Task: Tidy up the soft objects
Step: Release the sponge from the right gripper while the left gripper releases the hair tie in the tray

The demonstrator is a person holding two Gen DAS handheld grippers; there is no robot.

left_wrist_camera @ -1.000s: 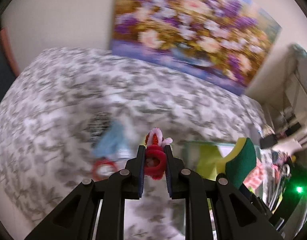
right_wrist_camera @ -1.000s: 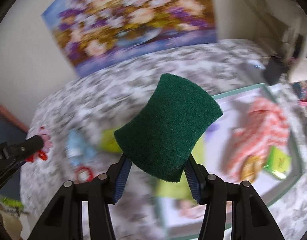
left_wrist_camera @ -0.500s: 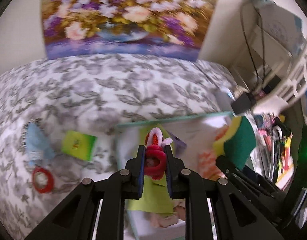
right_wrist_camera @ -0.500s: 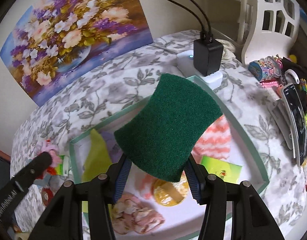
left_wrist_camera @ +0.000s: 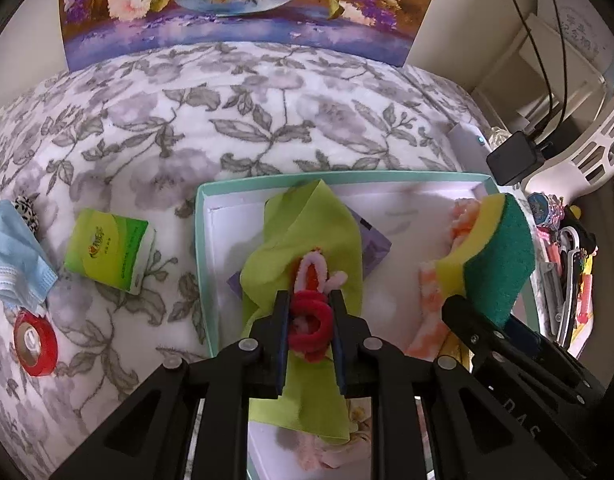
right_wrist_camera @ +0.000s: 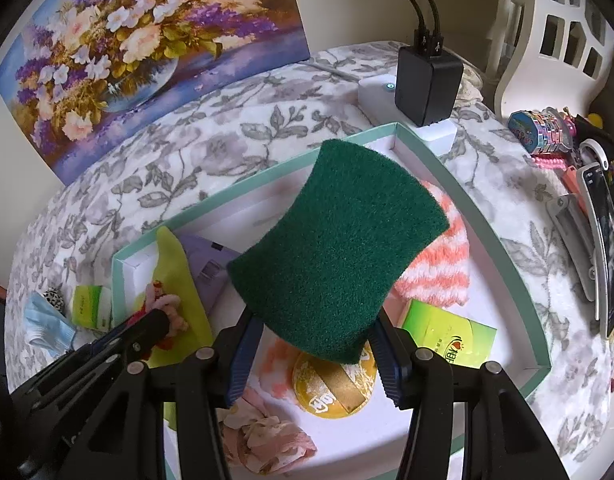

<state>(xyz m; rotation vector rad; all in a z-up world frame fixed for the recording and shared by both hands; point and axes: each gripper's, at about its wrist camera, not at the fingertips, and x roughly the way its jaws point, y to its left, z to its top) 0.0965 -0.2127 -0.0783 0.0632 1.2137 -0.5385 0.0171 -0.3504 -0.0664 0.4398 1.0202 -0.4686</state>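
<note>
A: From the left wrist, what writing could be read?
B: Little. The green tissue pack (left_wrist_camera: 109,249) on the floral blanket (left_wrist_camera: 227,112) bore a red logo and small print too fine to read. The right tool's arm showed pale letters, not legible.
A: And the left claw (left_wrist_camera: 309,324)?
B: It pointed steeply down over the mint-rimmed tray (left_wrist_camera: 201,240), above the lime cloth (left_wrist_camera: 307,236). Its jaws stood narrow with the red pipe-cleaner flower (left_wrist_camera: 310,322) between them, and they were opening slightly. A second earlier it had been over the blanket, short of the tray; the blue mask (left_wrist_camera: 15,252) and red tape roll (left_wrist_camera: 35,340) then lay just ahead, now far left.
A: The right wrist view?
B: A green pack inside the tray (right_wrist_camera: 447,344) carried a red heart logo with letters I couldn't make out; the yellow round item (right_wrist_camera: 335,384) had white marks, unreadable.
A: The right claw (right_wrist_camera: 311,354)?
B: Angled down over the tray, middling wide, gripping the green scouring sponge (right_wrist_camera: 339,248) by its sides. Earlier the tray sat to its right; now directly beneath. The black charger (right_wrist_camera: 427,84) stood beyond the tray's far corner.
</note>
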